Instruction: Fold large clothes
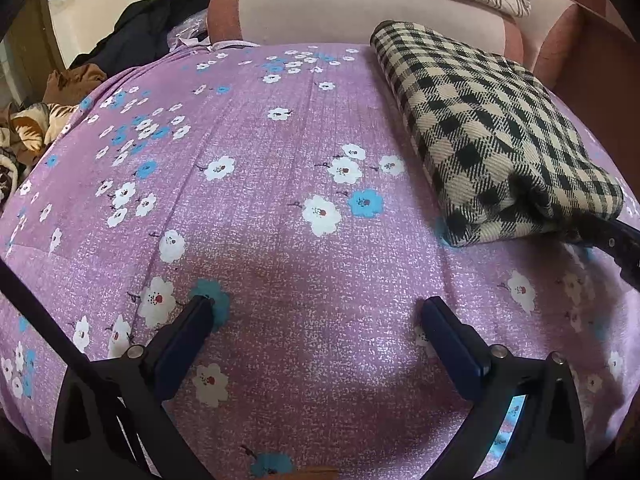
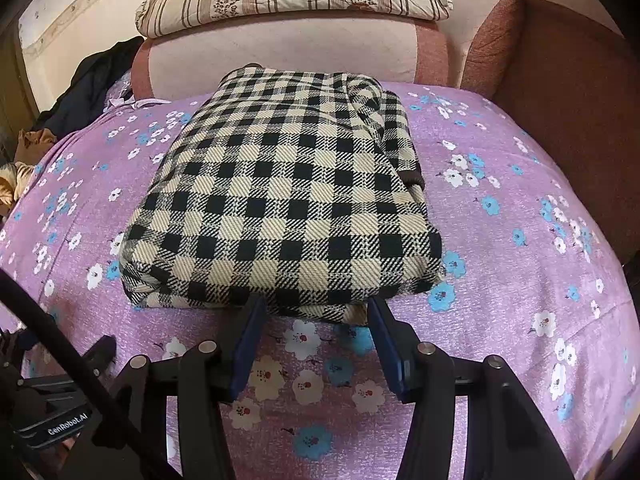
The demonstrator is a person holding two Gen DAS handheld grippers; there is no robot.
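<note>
Garment [image 2: 280, 200], checked, lies folded in a compact block on the floral bedsheet [image 2: 520, 260]; folding looks finished. Right gripper [image 2: 316, 312] gapes empty at its near edge, left gripper [image 1: 316, 312] wide, empty, beside it. Next: probably a final tidy or setting aside.

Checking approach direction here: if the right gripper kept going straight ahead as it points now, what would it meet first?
The right gripper, jaws open, would likely meet the near edge of the folded checked garment right at its fingertips.
</note>
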